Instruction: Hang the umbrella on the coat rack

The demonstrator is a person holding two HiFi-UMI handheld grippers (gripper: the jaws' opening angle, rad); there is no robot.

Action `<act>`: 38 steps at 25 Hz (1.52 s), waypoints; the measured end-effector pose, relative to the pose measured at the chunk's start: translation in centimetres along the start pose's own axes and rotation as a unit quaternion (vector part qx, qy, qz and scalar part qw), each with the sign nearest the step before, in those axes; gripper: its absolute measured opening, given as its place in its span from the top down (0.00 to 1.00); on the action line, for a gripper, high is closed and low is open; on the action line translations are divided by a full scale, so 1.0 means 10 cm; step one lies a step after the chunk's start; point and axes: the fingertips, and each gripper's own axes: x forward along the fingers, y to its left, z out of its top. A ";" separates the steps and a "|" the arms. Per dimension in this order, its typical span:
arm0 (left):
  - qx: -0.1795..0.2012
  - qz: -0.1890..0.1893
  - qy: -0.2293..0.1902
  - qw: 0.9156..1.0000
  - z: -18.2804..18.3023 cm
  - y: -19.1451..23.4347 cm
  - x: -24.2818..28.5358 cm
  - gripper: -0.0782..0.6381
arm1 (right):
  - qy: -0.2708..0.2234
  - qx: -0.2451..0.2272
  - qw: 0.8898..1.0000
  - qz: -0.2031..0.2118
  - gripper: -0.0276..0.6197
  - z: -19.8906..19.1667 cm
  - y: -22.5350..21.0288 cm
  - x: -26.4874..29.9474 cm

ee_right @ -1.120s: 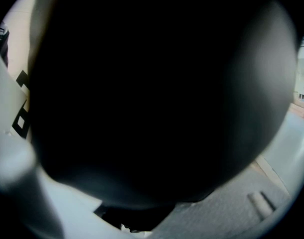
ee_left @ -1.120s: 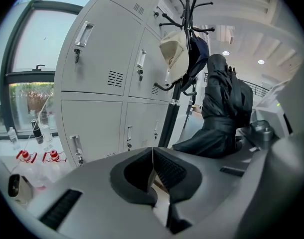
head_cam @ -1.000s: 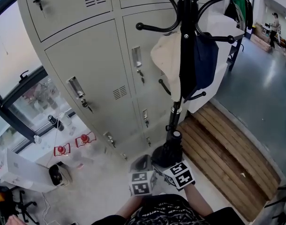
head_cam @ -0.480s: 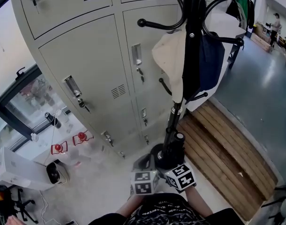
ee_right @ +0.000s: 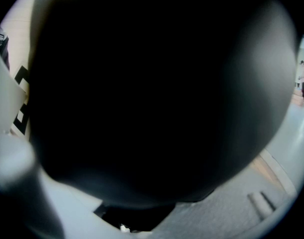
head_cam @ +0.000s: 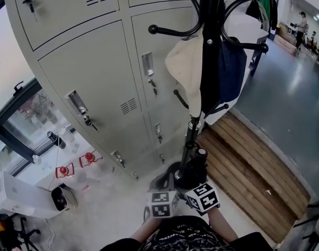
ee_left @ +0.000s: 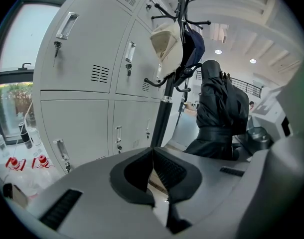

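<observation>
Right gripper view: only black umbrella (ee_right: 152, 93); left gripper view shows coat rack (ee_left: 162, 114).

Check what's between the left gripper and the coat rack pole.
Nothing, going by the left gripper view: the stretch from the shut left gripper to the coat rack pole is bare; the umbrella stands off to the right.

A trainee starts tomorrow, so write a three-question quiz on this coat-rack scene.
1. True or false: the left hand-held gripper has its jaws together, nothing between them.
2. What does the right hand-held gripper grip? A a red can; B the folded black fabric umbrella; C a locker key.
3. Fill in: the cream cloth item and the navy cloth item hang on the black metal ____.
Key: 1 true; 2 B; 3 coat rack.
</observation>
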 end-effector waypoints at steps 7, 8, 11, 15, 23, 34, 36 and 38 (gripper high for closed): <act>0.000 -0.005 0.010 1.000 -0.07 -0.01 0.08 0.87 | 0.008 0.014 1.000 -0.005 0.48 -0.08 -0.04 0.00; 0.000 -0.006 0.011 1.000 -0.08 -0.02 0.08 0.87 | 0.009 0.014 1.000 -0.006 0.48 -0.09 -0.04 0.00; 0.002 -0.009 0.013 1.000 -0.09 -0.03 0.09 0.87 | 0.010 0.018 1.000 -0.009 0.48 -0.10 -0.05 0.00; 0.002 -0.014 0.017 1.000 -0.09 -0.04 0.12 0.87 | 0.014 0.023 1.000 -0.014 0.48 -0.12 -0.08 0.03; -0.001 -0.026 0.029 0.999 -0.12 -0.03 0.21 0.87 | 0.021 0.043 0.999 -0.016 0.48 -0.17 -0.13 0.12; 0.011 -0.052 0.034 0.998 -0.04 -0.05 0.36 0.87 | 0.024 0.066 0.997 -0.028 0.48 -0.19 -0.29 0.22; 0.011 -0.059 0.035 0.998 -0.01 -0.07 0.38 0.87 | 0.027 0.073 0.997 -0.029 0.48 -0.22 -0.31 0.25; 0.012 -0.059 0.037 0.997 -0.02 -0.05 0.41 0.87 | 0.028 0.082 0.996 -0.028 0.48 -0.24 -0.33 0.29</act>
